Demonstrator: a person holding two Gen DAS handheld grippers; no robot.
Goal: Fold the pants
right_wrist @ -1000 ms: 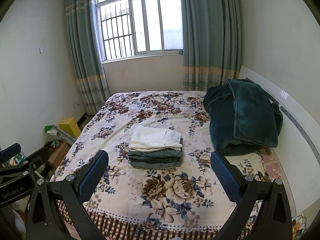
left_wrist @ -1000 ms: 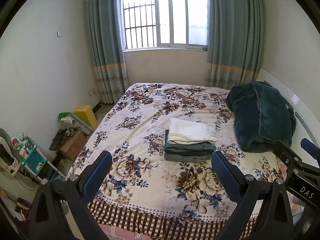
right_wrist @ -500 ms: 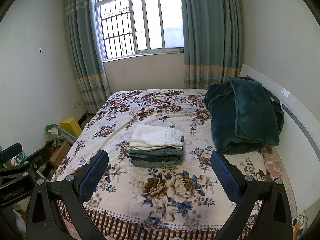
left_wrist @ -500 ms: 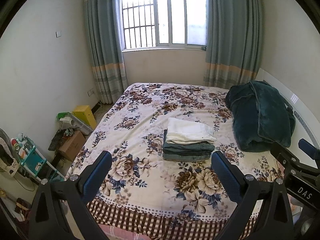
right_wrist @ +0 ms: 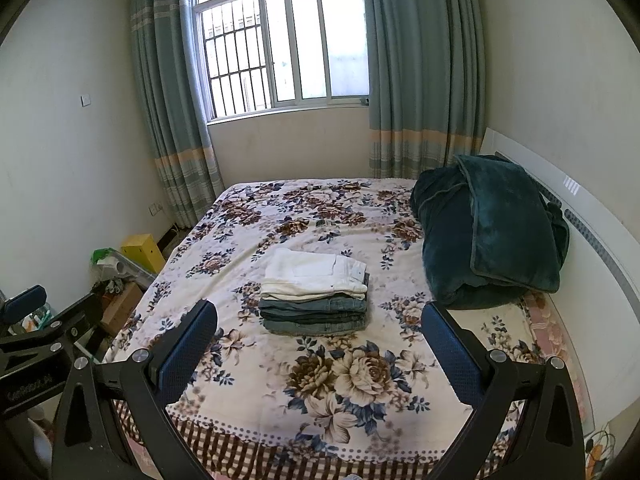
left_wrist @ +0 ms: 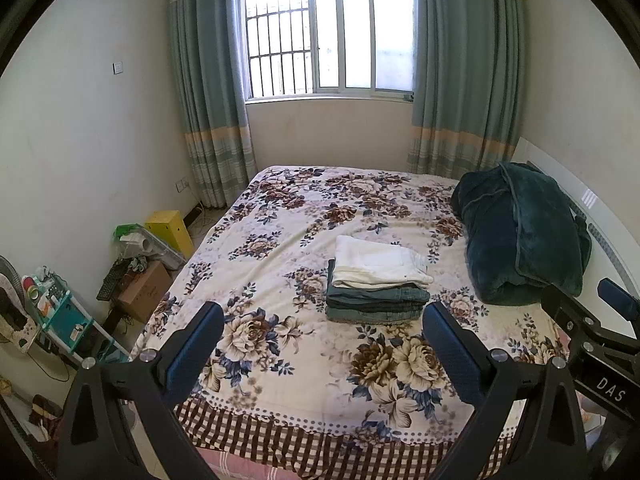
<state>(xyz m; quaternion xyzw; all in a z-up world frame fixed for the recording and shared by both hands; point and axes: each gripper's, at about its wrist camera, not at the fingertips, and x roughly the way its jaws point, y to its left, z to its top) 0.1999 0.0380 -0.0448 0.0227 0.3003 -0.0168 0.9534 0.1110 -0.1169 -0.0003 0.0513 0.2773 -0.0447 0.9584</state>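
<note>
Filling both views, the wide bed with its cream floral bedspread [left_wrist: 280, 264] sits slightly lower and farther off than a second ago, so both tools appear to be backing away. The neat stack of folded pants, white pair over blue denim [left_wrist: 378, 286], rests untouched mid-bed, beside the dark green plush blanket [left_wrist: 520, 236]. The left gripper [left_wrist: 322, 344] and right gripper [right_wrist: 318, 342] hang wide open, holding nothing; folding looks finished.
</note>
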